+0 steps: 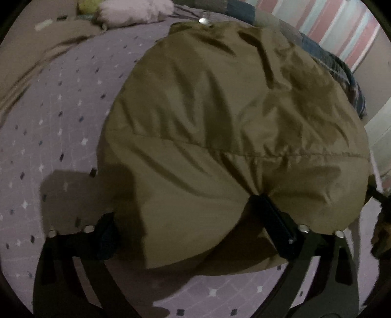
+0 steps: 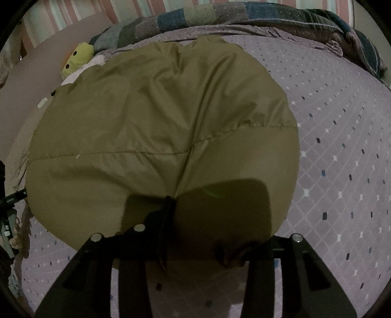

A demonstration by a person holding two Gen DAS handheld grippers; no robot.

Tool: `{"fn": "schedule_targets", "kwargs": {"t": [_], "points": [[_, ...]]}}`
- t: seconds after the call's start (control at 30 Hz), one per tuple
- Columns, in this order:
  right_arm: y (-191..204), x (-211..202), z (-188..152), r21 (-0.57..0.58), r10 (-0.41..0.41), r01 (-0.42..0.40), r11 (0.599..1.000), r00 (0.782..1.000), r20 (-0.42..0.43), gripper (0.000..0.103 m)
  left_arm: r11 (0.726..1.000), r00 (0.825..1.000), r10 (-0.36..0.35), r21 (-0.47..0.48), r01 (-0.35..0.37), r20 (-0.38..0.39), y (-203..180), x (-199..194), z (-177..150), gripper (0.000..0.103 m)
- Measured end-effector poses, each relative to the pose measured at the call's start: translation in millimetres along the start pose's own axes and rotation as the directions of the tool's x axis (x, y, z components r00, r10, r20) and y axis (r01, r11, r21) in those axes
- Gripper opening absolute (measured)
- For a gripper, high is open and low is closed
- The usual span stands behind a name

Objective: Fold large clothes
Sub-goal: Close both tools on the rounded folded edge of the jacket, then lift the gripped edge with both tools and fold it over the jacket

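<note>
An olive-green padded jacket [image 1: 232, 110] lies spread on the lilac patterned bed sheet [image 1: 61, 110]. In the left wrist view my left gripper [image 1: 188, 222] stands open and wide across the jacket's near hem. Its right finger [image 1: 271, 220] pokes into the fabric, while its left finger [image 1: 107, 232] rests over bare sheet. In the right wrist view the jacket [image 2: 158, 117] fills the middle. My right gripper [image 2: 202, 220] is shut on a bunched fold of the hem. One finger [image 2: 168, 215] shows; fabric covers the other.
A green frog plush [image 2: 78, 57] and a pale plush [image 1: 136, 12] lie at the head of the bed. A patchwork blanket [image 2: 220, 14] runs along the striped wall. Bare sheet [image 2: 342, 146] stretches to the jacket's right. The left gripper's body [image 2: 7, 208] shows at the frame edge.
</note>
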State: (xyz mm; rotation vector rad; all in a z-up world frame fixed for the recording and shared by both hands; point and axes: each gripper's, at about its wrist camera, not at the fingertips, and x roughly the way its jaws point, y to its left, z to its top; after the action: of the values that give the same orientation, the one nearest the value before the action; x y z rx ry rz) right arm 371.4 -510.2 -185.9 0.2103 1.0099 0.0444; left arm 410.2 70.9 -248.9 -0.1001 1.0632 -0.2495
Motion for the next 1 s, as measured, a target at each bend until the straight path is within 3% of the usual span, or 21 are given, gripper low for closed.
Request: {"fn": "schedule_targets", "kwargs": {"t": [0.13, 0.43, 0.63, 0.73, 0.8, 0.9, 1.0], "points": [[-4.4, 0.0, 0.3, 0.007, 0.010, -0.010, 1.000, 1.000, -0.003, 0.046, 0.993, 0.997, 0.078, 0.085, -0.077, -0.002, -23.1, -4.1, 3.1, 0.081], [-12.7, -2.6, -1.4, 0.008, -0.019, 0.019, 1.000, 1.000, 0.003, 0.064, 0.986, 0.992, 0.125, 0.109, -0.123, -0.017, -45.4, -1.7, 19.6, 0.081], [-32.8, 6.3, -6.2, 0.111, -0.005, 0.008, 0.994, 1.000, -0.026, 0.091, 0.984, 0.990, 0.137, 0.117, -0.133, -0.020, -54.9, 0.3, 22.9, 0.081], [-47.6, 15.5, -13.6, 0.215, 0.106, -0.092, 0.972, 0.993, -0.055, 0.092, 0.983, 0.990, 0.142, 0.118, -0.139, -0.018, -54.7, 0.1, 20.5, 0.081], [-37.5, 18.1, -13.9, 0.183, 0.144, -0.132, 0.974, 0.988, -0.059, 0.091, 0.982, 0.989, 0.149, 0.117, -0.147, -0.012, -54.7, -1.1, 19.9, 0.081], [-18.7, 21.8, -8.1, 0.150, 0.138, -0.130, 0.980, 0.989, -0.047, 0.083, 0.980, 0.986, 0.164, 0.115, -0.163, 0.000, -57.0, 2.3, 16.4, 0.080], [-10.8, 21.9, -1.6, 0.142, 0.115, -0.111, 0.984, 0.993, -0.022, 0.073, 0.974, 0.982, 0.188, 0.123, -0.189, 0.017, -64.5, 0.5, 17.5, 0.071]]}}
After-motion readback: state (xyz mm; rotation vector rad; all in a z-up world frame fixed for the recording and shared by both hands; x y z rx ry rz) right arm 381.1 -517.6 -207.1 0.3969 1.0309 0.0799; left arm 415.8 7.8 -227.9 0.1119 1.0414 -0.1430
